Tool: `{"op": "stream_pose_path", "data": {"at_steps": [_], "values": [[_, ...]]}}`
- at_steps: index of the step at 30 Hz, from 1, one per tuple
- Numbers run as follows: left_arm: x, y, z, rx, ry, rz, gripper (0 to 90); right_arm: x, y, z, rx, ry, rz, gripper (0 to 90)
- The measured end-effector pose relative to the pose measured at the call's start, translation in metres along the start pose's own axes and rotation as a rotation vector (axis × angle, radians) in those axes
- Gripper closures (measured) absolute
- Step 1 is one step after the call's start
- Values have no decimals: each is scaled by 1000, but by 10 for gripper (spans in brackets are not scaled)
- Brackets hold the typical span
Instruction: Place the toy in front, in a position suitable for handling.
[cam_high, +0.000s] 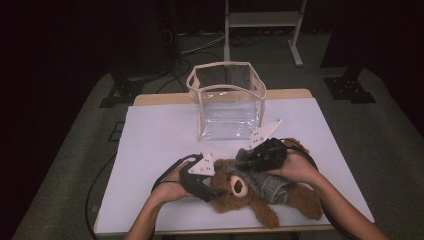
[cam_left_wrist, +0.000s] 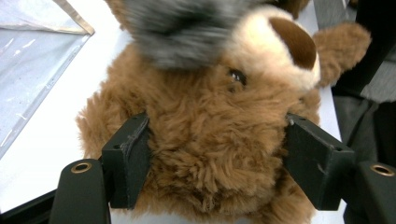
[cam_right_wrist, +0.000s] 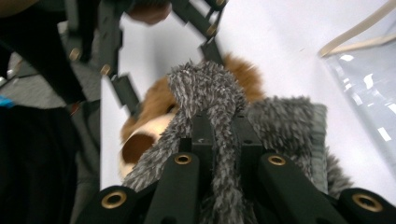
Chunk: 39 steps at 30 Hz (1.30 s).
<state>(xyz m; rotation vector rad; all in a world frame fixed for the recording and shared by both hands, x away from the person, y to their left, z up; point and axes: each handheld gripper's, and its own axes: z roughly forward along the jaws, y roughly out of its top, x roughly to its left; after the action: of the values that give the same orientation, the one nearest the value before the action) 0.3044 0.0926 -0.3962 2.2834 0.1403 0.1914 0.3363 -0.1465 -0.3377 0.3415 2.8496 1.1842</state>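
Grey fuzzy cloth (cam_right_wrist: 219, 107) is pinched between the nearly closed jaws of the right gripper (cam_right_wrist: 219, 135). The head of the brown teddy bear (cam_left_wrist: 205, 154) is clamped between the wide-set jaws of the left gripper (cam_left_wrist: 217, 161). The bear is laid on the white table (cam_high: 160, 135), in front of the clear bag (cam_high: 227, 100), toward the person.
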Motion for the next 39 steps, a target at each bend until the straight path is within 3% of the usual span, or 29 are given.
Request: {"op": "stream_pose_path", "data": {"at_steps": [5,7,8,14,18,23,31,36,39], "values": [[-1,-1,0,4,-2,8,280,-2,7,12,-2,15,-2,815],[-1,-2,0,0,-7,12,282,-1,3,17,20,26,-14,817],[-1,-2,-2,-1,-11,13,288,-2,-2,15,17,39,9,818],[-3,0,1,9,-4,16,292,-4,-6,4,44,5,12,818],[-5,1,1,15,2,26,292,-5,7,14,48,-8,-5,816],[-6,-1,3,23,3,31,290,-8,12,25,52,4,4,816],[-7,1,5,16,-5,39,292,-18,-10,10,55,-19,61,817],[-9,2,6,20,-3,44,291,-12,2,16,49,-50,23,816],[-8,1,5,23,-1,47,291,-14,8,22,64,-45,4,816]]}}
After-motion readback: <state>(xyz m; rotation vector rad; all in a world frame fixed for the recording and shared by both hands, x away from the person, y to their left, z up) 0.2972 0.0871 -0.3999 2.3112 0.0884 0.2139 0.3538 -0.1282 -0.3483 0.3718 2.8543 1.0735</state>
